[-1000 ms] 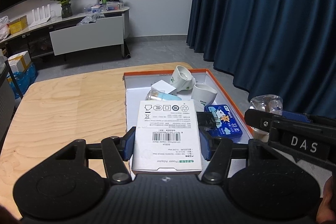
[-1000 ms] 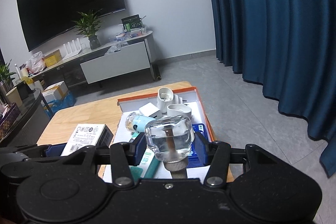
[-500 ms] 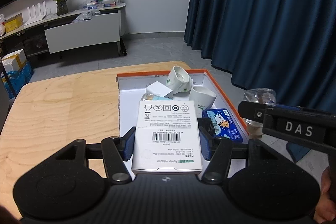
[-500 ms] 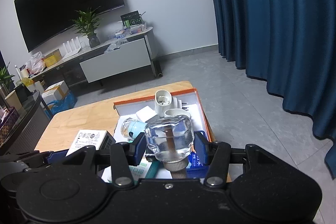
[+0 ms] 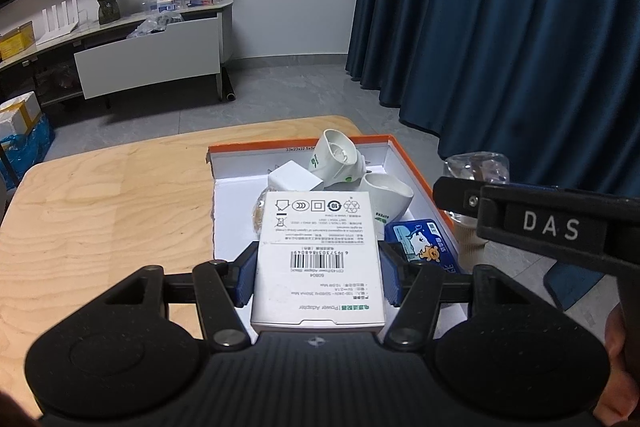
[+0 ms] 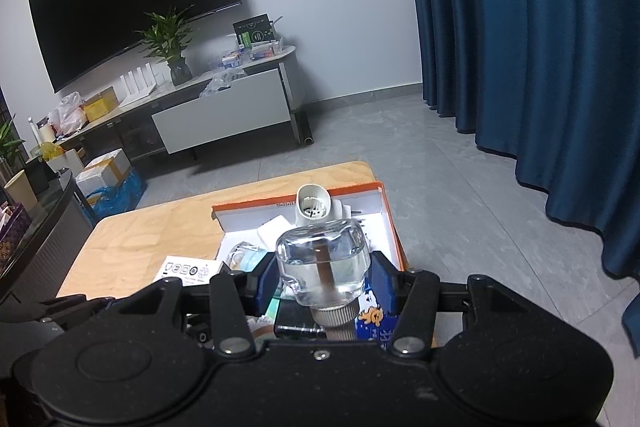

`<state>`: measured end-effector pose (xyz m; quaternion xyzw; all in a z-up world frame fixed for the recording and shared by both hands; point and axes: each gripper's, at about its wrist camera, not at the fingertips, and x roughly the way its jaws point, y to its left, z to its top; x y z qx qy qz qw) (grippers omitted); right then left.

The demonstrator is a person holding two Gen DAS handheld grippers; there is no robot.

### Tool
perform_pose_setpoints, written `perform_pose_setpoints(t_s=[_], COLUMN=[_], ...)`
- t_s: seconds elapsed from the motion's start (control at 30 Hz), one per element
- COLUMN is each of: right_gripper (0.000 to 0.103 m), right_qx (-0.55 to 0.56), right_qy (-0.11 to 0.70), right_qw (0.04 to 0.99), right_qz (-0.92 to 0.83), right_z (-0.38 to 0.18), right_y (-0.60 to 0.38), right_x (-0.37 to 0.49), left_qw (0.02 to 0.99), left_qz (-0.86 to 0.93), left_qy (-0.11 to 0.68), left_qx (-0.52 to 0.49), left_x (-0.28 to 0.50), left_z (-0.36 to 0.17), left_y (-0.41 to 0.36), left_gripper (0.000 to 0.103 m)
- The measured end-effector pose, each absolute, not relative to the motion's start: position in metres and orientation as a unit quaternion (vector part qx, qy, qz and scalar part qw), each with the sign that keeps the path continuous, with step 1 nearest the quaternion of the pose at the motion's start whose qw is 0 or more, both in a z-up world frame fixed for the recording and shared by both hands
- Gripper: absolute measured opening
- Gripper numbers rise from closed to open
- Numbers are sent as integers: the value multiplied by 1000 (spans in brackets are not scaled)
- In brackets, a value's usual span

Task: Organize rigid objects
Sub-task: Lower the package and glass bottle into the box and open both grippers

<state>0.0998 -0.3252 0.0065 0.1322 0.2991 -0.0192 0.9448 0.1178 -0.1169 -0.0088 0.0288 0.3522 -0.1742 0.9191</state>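
I've got the left tongs [image 5: 318, 273] clamped on the white adapter box [image 5: 318, 255], held over the near end of the orange-rimmed tray [image 5: 404, 151] at the worktop's [image 5: 112, 211] far right corner. Right tongs [image 6: 322, 277] grip a clear glass bottle [image 6: 322, 259] w/ liquid, above the tray's right edge.

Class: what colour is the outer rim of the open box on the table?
Orange box rim, clearest in the left wrist view.

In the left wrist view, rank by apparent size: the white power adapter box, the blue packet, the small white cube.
1. white power adapter box, though nearness to the camera inflates it
2. blue packet, partly hidden
3. small white cube
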Motion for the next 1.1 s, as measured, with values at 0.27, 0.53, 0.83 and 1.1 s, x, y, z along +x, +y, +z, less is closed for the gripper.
perform_pose_setpoints(t_s=[0.27, 0.53, 0.83, 1.1], right_gripper=[60, 60, 61, 68], right_qx=[130, 132, 153, 200], right_qy=[305, 306, 325, 300], right_qw=[943, 943, 933, 933], right_qz=[-16, -10, 14, 10], right_z=[4, 10, 9, 7], right_y=[-324, -329, -334, -346], right_x=[115, 138, 173, 175], left_qw=[917, 914, 908, 903], left_qz=[-175, -179, -189, -193], left_qy=[358, 363, 374, 384], left_qx=[28, 25, 23, 20], left_x=[131, 145, 156, 160], left_z=[-11, -15, -24, -31], left_y=[-120, -126, -132, -133], left_gripper=[60, 60, 60, 60])
